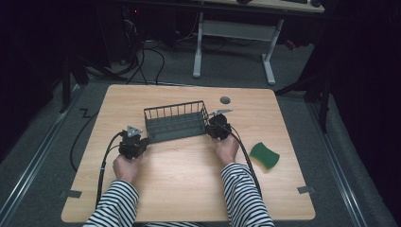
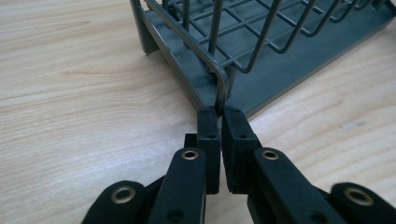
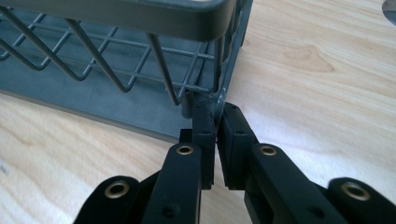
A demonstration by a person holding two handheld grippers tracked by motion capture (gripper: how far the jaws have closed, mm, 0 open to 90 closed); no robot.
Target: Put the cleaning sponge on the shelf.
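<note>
Near the table's (image 1: 179, 189) middle, a grey wire dish rack (image 1: 176, 122) is being pinched at both ends: the left gripper (image 2: 219, 111) is clamped on a corner wire, the right gripper (image 3: 216, 111) on the opposite corner post. Both ends are best being raised evenly, so the rack is kept level and neither thin wire is slipping.

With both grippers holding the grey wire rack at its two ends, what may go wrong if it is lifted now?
1. The left gripper and the right gripper each pinch only one thin corner wire of the rack, so it may slip or swing.
2. Uneven lifting may tilt the rack or twist it out of one grip.
3. The green sponge lies near the right forearm, which might knock it.
</note>
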